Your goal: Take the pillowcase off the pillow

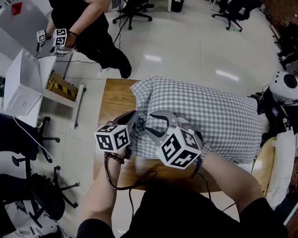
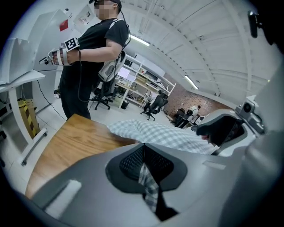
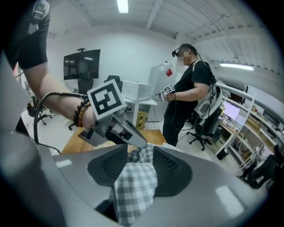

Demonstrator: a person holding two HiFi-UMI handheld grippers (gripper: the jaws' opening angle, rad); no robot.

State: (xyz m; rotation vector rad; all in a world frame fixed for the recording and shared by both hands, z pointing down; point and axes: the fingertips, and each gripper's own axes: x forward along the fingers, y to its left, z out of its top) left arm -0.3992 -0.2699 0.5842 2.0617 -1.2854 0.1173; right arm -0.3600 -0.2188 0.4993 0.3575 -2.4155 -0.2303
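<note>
the grey-and-white checked pillowcase (image 1: 205, 118) is still on the pillow, which lies across a wooden table (image 1: 116, 100) and covers most of it. the case's near left end is gathered up at the 2 grippers. the left gripper (image 1: 134, 120) has its jaws together, clamped on a thin fold of the checked cloth. just beside it, the right gripper (image 1: 153, 124) has its jaws apart, with a thicker bunch of the same cloth lying between the pads. both point away from the wearer and slightly down. past the table's far left corner stands a second person (image 1: 93, 28) in black, holding marker-cube grippers (image 1: 59, 37) near a white box (image 1: 23, 83). office chairs (image 1: 132, 9) stand on the pale tiled floor (image 1: 195, 46) behind.
</note>
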